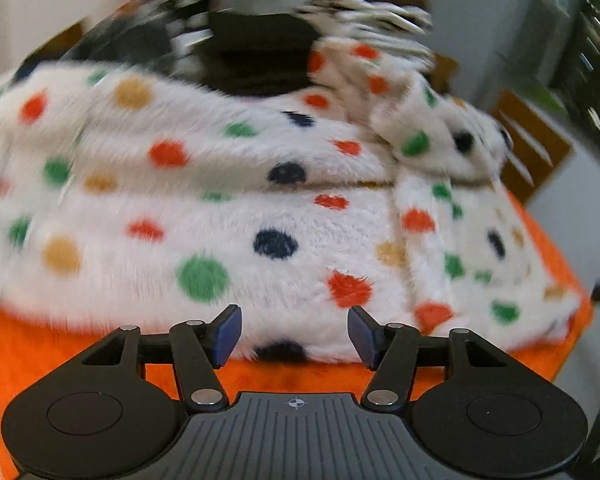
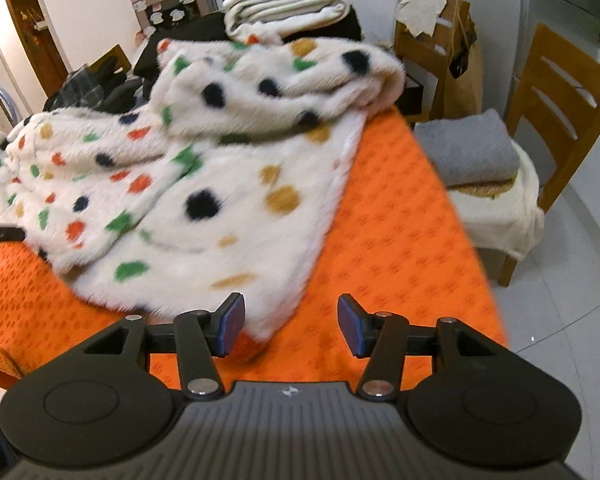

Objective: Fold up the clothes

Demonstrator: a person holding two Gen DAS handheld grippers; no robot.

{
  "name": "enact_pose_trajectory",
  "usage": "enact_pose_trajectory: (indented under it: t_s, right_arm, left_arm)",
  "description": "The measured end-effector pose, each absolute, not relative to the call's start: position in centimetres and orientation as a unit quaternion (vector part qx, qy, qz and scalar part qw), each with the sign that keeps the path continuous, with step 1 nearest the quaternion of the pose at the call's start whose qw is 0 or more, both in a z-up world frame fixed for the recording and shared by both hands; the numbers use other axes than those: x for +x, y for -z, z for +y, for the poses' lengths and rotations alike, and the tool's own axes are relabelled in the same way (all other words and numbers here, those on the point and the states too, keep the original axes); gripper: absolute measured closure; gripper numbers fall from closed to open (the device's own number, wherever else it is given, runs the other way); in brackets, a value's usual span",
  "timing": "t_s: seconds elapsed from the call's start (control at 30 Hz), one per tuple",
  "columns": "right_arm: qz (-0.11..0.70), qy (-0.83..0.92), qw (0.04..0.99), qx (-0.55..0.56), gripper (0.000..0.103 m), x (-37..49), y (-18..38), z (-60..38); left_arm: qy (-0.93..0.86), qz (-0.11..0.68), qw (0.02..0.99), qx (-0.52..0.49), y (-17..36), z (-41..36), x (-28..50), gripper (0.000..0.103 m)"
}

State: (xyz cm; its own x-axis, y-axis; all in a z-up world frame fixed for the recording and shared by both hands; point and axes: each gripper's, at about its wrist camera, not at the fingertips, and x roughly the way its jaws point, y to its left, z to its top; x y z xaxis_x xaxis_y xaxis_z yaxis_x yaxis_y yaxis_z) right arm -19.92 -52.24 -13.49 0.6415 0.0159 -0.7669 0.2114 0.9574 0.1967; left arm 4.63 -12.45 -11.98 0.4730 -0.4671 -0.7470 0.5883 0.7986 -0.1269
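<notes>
A white fleece garment with coloured polka dots (image 1: 236, 208) lies partly folded on the orange tablecloth (image 1: 80, 356). My left gripper (image 1: 294, 334) is open and empty at the garment's near edge. In the right wrist view the same garment (image 2: 204, 168) lies bunched, one fold lifted at the back. My right gripper (image 2: 291, 325) is open and empty, just above the garment's near corner and the tablecloth (image 2: 400, 240).
A stack of folded clothes (image 2: 288, 4) and dark garments (image 2: 100, 84) sit at the table's far end. A wooden chair (image 2: 568, 104) to the right holds a folded grey item (image 2: 472, 152) on cream fabric. Another chair (image 2: 432, 40) stands behind.
</notes>
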Motion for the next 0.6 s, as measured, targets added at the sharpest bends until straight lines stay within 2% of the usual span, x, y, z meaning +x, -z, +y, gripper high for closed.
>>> enact_pose_trajectory:
  t_s: [0.1,0.33,0.37,0.43,0.47,0.5,0.53,0.57,0.6]
  right_arm:
    - [0.418,0.052,0.897,0.131,0.043,-19.9,14.5,-50.3]
    - [0.414,0.081,0.896,0.140,0.043,-18.8,17.0,-48.9]
    - [0.414,0.088,0.895,0.143,0.047,-18.6,17.4,-48.9]
    - [0.414,0.100,0.890,0.160,0.069,-18.2,17.9,-49.2]
    - [0.417,0.103,0.887,0.172,0.089,-17.9,18.3,-49.4]
    - [0.417,0.108,0.885,0.176,0.093,-17.8,18.4,-49.5]
    - [0.414,0.117,0.886,0.175,0.094,-17.9,18.3,-49.5]
    - [0.409,0.126,0.887,0.174,0.094,-18.0,18.0,-49.5]
    - [0.404,0.134,0.888,0.174,0.095,-18.2,17.6,-49.5]
  left_arm:
    - [0.355,0.395,0.839,0.117,12.8,-12.9,5.8,0.032]
    - [0.434,0.439,0.767,0.178,16.1,-14.1,7.4,0.032]
    - [0.440,0.441,0.760,0.183,16.4,-14.1,7.3,0.031]
    - [0.450,0.442,0.752,0.192,16.8,-14.2,7.1,0.029]
    - [0.454,0.440,0.750,0.196,16.9,-14.2,7.0,0.028]
    - [0.457,0.438,0.748,0.200,16.9,-14.3,6.9,0.030]
    - [0.460,0.439,0.746,0.202,16.9,-14.3,6.8,0.035]
    - [0.460,0.434,0.747,0.206,16.7,-14.2,6.6,0.060]
    - [0.458,0.428,0.749,0.215,16.5,-14.1,6.4,0.095]
